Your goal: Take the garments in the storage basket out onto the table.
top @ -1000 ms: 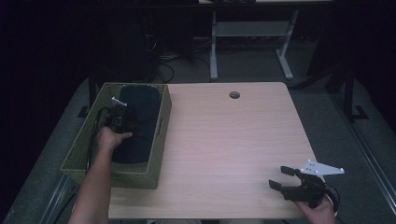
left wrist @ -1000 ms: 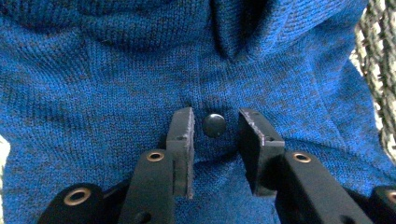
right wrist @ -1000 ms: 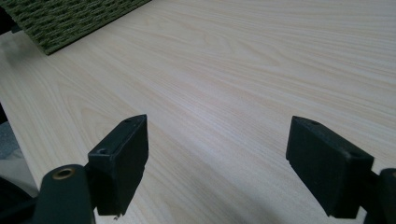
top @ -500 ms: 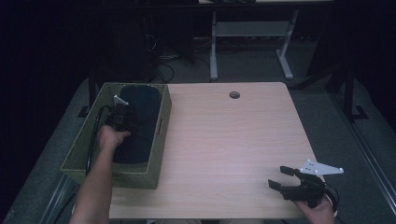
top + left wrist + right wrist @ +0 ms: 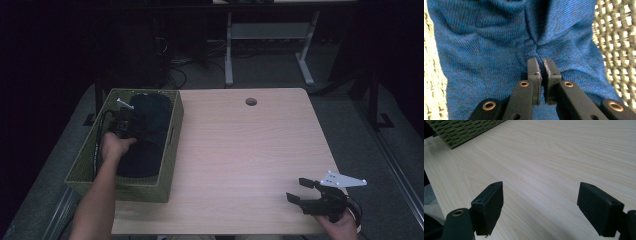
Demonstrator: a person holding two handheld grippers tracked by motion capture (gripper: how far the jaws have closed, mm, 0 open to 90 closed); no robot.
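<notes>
Inside the green basket (image 5: pixel 172 145), the left gripper (image 5: pixel 541 67) pinches a fold of the blue cloth (image 5: pixel 486 50) lying directly beneath it.

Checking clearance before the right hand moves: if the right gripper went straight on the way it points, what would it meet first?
Probably nothing soon: the right gripper, fingers apart, points low across the bare table. Farthest along that line is the green woven basket, though depth is hard to judge.
</notes>
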